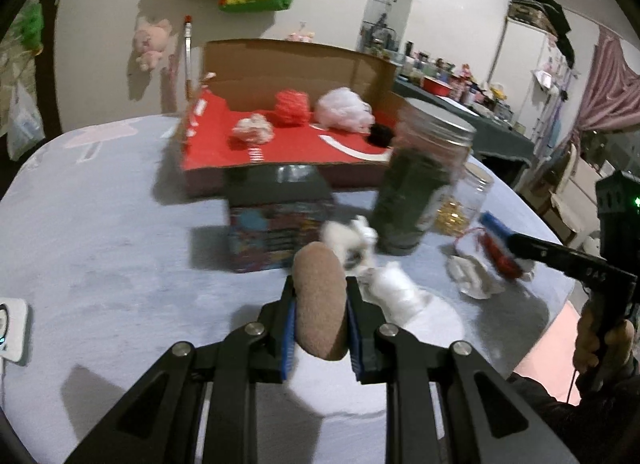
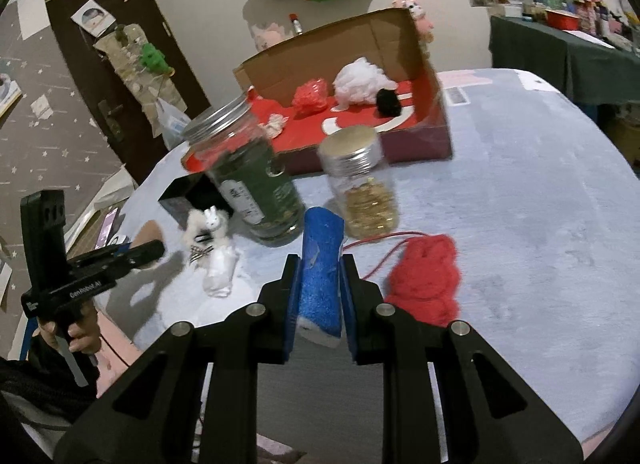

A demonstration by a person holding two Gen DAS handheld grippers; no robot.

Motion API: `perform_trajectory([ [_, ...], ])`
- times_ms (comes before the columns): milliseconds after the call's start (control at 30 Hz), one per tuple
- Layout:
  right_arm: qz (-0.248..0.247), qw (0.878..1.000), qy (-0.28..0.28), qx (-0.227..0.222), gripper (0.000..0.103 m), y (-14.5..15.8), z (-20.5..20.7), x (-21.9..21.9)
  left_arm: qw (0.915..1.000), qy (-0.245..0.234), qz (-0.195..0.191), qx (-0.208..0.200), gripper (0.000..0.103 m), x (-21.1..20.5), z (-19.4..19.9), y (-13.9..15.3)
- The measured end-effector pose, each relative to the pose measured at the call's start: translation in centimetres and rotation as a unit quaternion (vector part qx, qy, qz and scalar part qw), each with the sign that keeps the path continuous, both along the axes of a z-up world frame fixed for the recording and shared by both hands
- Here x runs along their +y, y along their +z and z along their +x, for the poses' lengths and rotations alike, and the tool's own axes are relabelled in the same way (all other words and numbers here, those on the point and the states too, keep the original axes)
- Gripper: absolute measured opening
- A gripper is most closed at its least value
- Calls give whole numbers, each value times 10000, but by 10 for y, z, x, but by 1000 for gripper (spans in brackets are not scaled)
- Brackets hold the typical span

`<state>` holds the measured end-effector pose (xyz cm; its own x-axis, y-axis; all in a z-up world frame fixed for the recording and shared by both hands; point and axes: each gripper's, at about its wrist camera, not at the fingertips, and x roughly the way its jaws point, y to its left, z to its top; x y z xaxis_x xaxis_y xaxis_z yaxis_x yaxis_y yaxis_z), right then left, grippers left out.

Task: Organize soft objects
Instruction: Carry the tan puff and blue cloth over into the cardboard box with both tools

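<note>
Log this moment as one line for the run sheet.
left tongs: shut on brown sponge | right tongs: shut on blue sponge | red box: four soft items inside

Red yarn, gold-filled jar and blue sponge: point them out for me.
red yarn (image 2: 426, 284), right wrist view, middle of the bundle
gold-filled jar (image 2: 370, 204), right wrist view, glass body
blue sponge (image 2: 322, 276), right wrist view, front face

My left gripper (image 1: 321, 320) and right gripper (image 2: 320, 296) are matte black linkages with silver round screws and blue pads. White "GenRobot.AI" lettering marks the left handle, gripped by my bare hand (image 2: 78, 334) below a dark sleeve.
</note>
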<state>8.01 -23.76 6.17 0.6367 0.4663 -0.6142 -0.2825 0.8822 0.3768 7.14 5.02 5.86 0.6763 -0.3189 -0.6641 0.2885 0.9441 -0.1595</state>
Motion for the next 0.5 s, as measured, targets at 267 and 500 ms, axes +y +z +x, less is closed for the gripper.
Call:
perform_trajectory([
  [267, -171, 9995, -250, -75, 19, 6, 4, -23, 9991, 315, 295, 25, 22, 30, 12, -2],
  [500, -568, 9978, -317, -97, 19, 8, 18, -33, 9976, 351, 577, 139, 22, 44, 34, -9],
])
